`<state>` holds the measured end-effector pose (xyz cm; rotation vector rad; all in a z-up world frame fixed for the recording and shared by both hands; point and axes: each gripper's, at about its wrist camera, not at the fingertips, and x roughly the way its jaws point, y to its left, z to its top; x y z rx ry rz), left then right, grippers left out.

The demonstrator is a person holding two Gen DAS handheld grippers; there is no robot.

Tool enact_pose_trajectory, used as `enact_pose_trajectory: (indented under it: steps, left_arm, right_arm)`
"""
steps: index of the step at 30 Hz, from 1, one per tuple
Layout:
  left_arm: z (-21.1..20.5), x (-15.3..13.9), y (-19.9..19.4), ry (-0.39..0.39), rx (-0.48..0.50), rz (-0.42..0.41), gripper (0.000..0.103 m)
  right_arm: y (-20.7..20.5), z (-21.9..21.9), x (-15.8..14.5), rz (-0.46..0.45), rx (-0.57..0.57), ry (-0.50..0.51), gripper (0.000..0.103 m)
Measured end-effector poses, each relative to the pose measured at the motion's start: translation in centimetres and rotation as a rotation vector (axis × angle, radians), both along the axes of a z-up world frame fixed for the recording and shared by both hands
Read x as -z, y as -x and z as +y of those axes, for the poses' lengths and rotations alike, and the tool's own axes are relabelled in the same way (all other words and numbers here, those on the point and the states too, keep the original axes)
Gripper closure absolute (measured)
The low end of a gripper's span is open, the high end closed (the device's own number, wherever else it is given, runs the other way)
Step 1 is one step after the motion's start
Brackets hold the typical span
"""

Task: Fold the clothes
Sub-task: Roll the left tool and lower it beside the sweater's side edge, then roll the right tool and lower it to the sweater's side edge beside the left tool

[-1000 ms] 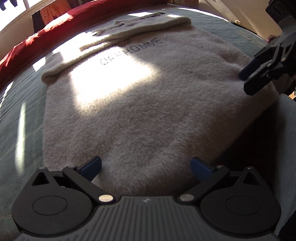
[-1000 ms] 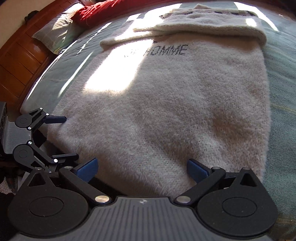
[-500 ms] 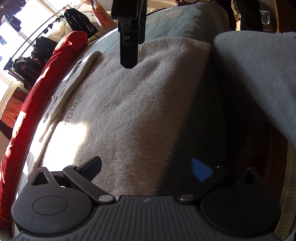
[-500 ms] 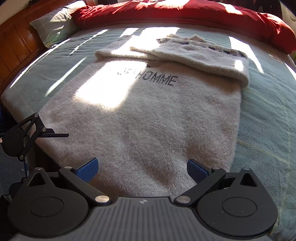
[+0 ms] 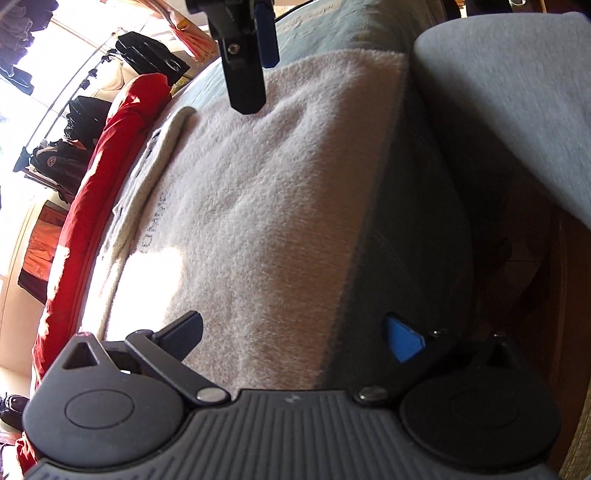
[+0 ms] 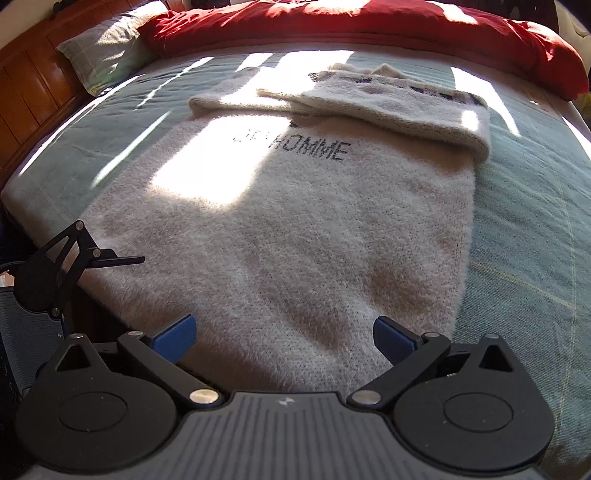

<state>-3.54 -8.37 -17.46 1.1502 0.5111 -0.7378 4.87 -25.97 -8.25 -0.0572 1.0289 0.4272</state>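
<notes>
A fuzzy cream sweater (image 6: 295, 229) with dark "HOMME" lettering lies flat on the green bedsheet (image 6: 524, 221). Its sleeves (image 6: 399, 107) are folded across the chest. My right gripper (image 6: 284, 338) is open, hovering over the hem with nothing between its fingers. In the left wrist view the sweater (image 5: 266, 206) runs along the bed's edge. My left gripper (image 5: 293, 336) is open and turned on its side, straddling the hem edge at the corner. One finger (image 6: 122, 260) of it shows at the sweater's left corner. The right gripper (image 5: 255, 62) hangs over the far hem.
A red duvet (image 6: 369, 26) is bunched along the far side, with a pillow (image 6: 107, 51) and wooden headboard (image 6: 33, 92) at left. Grey clothing (image 5: 517, 92) of a person looms at the right of the left wrist view. Dark clothes (image 5: 88, 118) hang by the window.
My left gripper has rolled onto its side and swung to look along the hem from the corner. The right gripper has lifted and tilted, showing more of the bed.
</notes>
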Motion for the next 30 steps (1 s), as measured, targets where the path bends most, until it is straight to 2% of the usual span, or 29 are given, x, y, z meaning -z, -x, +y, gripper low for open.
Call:
enact_pose_trajectory:
  steps: [3, 9, 19, 26, 30]
  left_arm:
    - [0.1, 0.6, 0.1, -0.022, 0.006, -0.007, 0.001]
    - [0.5, 1.6, 0.3, -0.065, 0.026, -0.121, 0.001]
    - [1.9, -0.1, 0.4, -0.013, -0.020, -0.176, 0.001]
    - [3.6, -0.8, 0.0, 0.000, -0.074, -0.201, 0.001]
    - [4.5, -2.0, -0.5, 0.032, -0.106, -0.227, 0.001]
  right_arm:
    - [0.2, 0.5, -0.1, -0.013, -0.033, 0.038, 0.000]
    - [1.2, 2.1, -0.1, -0.072, -0.103, 0.138, 0.000]
    - [2.8, 5.4, 0.6, -0.158, -0.244, 0.289, 0.000]
    - [3.5, 6.9, 1.1, -0.172, -0.288, 0.310, 0.000]
    - [3.8, 8.4, 1.4, -0.188, -0.322, 0.317, 0.000]
